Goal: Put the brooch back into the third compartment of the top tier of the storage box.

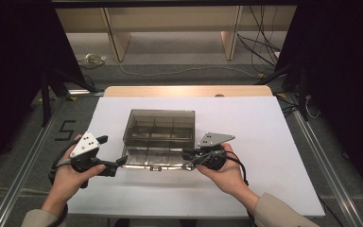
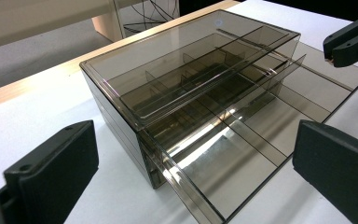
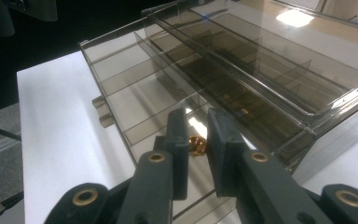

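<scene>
A smoked clear plastic box (image 1: pixel 160 124) stands mid-table with its divided drawer (image 1: pixel 152 158) pulled out toward me. My right gripper (image 1: pixel 187 155) hovers at the drawer's right end, shut on a small gold-coloured piece (image 3: pixel 196 145) that hangs between its pads (image 3: pixel 179 135) over a drawer compartment (image 3: pixel 165 116). My left gripper (image 1: pixel 115 150) is at the drawer's left corner, its jaws wide apart with nothing between them. In the left gripper view the box (image 2: pixel 191 70) and drawer (image 2: pixel 261 126) lie ahead of the left gripper (image 2: pixel 196 140), with the right gripper (image 2: pixel 349 42) at the top right.
The box rests on a white sheet (image 1: pixel 255 142) covering a wooden table (image 1: pixel 189 91). The drawer's handle tabs (image 3: pixel 103 112) stick out at its front. Metal rails (image 1: pixel 23 161) run along both sides, and cables (image 1: pixel 260 42) trail on the floor beyond.
</scene>
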`<state>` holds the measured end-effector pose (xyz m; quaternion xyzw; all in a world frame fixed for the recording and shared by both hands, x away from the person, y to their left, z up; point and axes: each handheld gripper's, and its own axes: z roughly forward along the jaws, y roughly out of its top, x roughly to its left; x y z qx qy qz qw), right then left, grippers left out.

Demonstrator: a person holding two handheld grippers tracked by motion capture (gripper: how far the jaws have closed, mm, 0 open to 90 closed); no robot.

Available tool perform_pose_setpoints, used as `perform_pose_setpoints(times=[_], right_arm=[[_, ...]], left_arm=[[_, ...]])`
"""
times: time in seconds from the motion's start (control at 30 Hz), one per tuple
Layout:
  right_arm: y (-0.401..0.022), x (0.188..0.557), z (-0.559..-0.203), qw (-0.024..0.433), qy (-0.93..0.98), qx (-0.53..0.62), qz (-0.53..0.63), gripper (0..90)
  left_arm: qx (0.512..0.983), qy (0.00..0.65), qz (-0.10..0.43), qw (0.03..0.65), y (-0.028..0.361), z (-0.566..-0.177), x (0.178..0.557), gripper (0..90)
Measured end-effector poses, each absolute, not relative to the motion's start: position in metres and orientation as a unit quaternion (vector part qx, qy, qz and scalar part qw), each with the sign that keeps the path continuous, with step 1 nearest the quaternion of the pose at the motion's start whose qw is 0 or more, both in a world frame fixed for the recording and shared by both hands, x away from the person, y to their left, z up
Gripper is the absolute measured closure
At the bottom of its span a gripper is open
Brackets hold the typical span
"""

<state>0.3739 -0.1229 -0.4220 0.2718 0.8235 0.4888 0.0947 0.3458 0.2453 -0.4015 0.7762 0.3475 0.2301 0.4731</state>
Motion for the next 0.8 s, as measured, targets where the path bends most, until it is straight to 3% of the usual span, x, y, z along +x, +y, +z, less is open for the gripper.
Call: perform_pose_setpoints(times=[0.8], right_arm=[[-0.1216, 0.3747, -0.4261, 0.093, 0.828, 0.273, 0.48, 80.0]], left_arm=[[0.778, 0.346, 0.229, 0.471, 0.245, -0.4017, 0.3457, 0.0]])
